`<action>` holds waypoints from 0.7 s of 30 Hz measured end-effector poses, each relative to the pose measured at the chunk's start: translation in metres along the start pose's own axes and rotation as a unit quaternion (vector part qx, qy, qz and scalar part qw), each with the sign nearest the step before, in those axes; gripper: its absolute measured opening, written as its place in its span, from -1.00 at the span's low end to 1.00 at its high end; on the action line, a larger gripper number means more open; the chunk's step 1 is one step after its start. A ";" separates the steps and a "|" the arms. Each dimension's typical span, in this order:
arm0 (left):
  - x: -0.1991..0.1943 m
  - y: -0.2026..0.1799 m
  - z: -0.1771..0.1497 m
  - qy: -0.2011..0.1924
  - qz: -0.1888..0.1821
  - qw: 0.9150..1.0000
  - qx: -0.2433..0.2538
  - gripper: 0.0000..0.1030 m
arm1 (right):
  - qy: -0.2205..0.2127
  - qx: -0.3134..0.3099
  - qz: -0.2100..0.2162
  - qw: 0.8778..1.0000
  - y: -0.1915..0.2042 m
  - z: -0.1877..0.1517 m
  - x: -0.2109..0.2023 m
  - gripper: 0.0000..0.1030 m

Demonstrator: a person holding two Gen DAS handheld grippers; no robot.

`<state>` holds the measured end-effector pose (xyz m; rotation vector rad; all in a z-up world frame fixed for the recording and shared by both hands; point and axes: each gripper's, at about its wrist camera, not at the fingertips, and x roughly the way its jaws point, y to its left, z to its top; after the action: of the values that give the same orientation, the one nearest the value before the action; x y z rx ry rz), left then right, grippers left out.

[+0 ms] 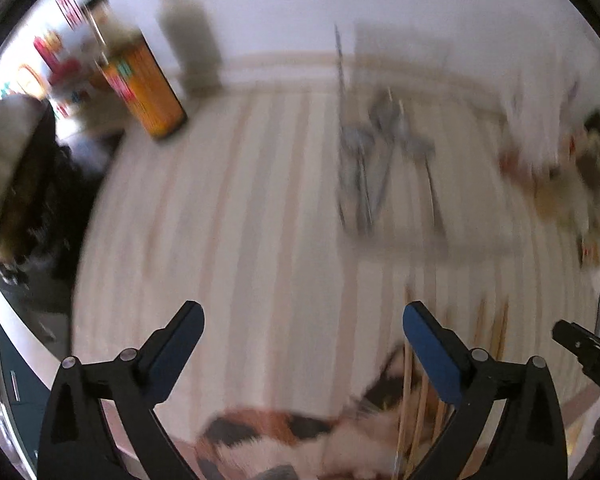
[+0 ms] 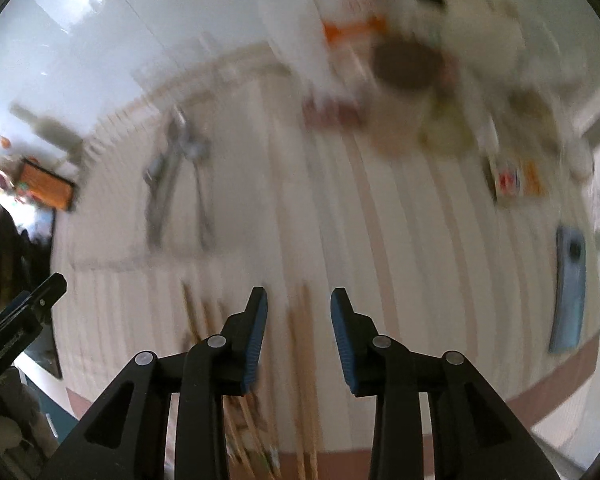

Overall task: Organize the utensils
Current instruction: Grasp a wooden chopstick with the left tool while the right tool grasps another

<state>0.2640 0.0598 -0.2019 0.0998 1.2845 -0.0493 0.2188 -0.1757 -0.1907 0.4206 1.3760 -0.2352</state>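
Both jaws spread and empty, the left gripper (image 1: 304, 334) and right gripper (image 2: 299, 314) hover above thin wooden chopsticks (image 2: 304, 360) on the striped cloth (image 2: 400, 240); light, stiff, likely slippery, best pinched mid-length.

2 grippers (image 1: 303, 322) (image 2: 299, 308), 1 orange can (image 1: 150, 92), 1 blue phone (image 2: 569, 292); blurred utensils uncountable.
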 end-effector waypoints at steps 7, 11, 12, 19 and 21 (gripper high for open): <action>0.057 -0.043 -0.049 0.112 -0.064 0.991 0.021 0.24 | 0.063 0.026 -0.007 0.998 -0.032 -0.057 0.040 -0.32; 0.070 -0.071 -0.062 0.121 -0.053 0.989 0.063 -0.33 | 0.074 0.034 -0.010 0.997 -0.044 -0.077 0.047 -0.32; 0.068 -0.078 -0.063 0.111 -0.047 0.990 0.077 -0.44 | 0.075 0.035 -0.009 0.997 -0.046 -0.081 0.048 -0.32; 0.066 -0.067 -0.070 0.105 -0.037 0.990 0.089 -0.91 | 0.081 0.027 -0.007 0.996 -0.042 -0.095 0.054 -0.32; 0.066 -0.053 -0.073 0.106 -0.028 0.991 0.081 -0.91 | 0.082 0.023 -0.004 0.996 -0.039 -0.095 0.058 -0.32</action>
<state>0.2082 0.0156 -0.2877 0.2136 1.4957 -0.1964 0.1286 -0.1664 -0.2667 0.4822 1.5357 -0.2432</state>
